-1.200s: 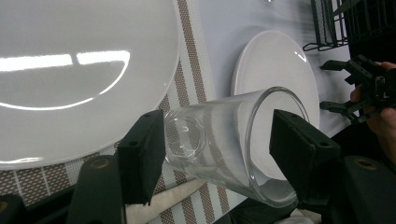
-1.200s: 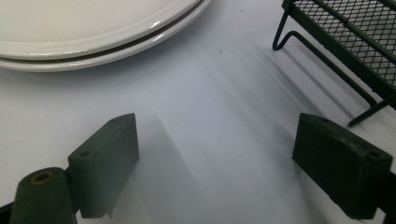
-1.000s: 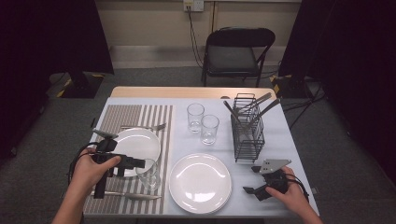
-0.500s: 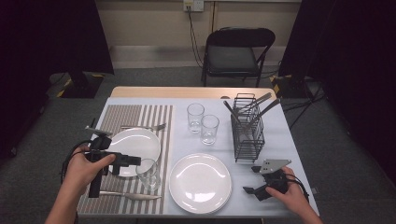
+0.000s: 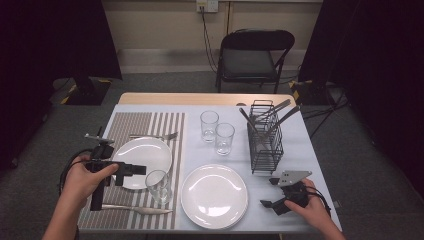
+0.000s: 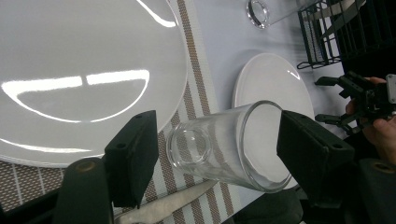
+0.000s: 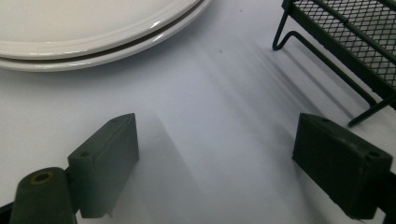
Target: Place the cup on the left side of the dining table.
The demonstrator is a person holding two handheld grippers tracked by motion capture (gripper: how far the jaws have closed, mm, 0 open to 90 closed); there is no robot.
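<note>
While the left tongs [image 5: 141,170] are hovering over the striped brown-and-white placemat [image 5: 150,125] in the high view, their jaws have just been opening, and the clear drinking glass [image 5: 158,185] is standing upright on the mat just beyond their tips, beside the small white round plate [image 5: 150,152]. A silver table knife [image 5: 131,209] is lying near the mat's front edge, and a silver fork [image 5: 152,136] is lying behind the small plate. The large white round plate [image 5: 214,196] is sitting on the white desk [image 5: 300,150], with two more clear tumblers [image 5: 216,131] and the black wire cutlery rack [image 5: 265,142] farther back. The right tongs [image 5: 267,192] are resting near the desk's front right corner.

In the left gripper view, the glass [image 6: 233,144] is sitting between the two black pads [image 6: 133,158] with a gap showing on either side, so nothing is being gripped. The glass is judged rigid, light, slippery and fragile; a moderate squeeze across the mid-wall is advisable. The knife [image 6: 173,207] and the small plate's [image 6: 93,84] rim are lying close and could be struck.

In the right gripper view, the right tongs [image 7: 215,168] are standing wide open over bare desk [image 7: 210,93], holding nothing, with the large plate [image 7: 102,42] and rack [image 7: 355,51] ahead.
</note>
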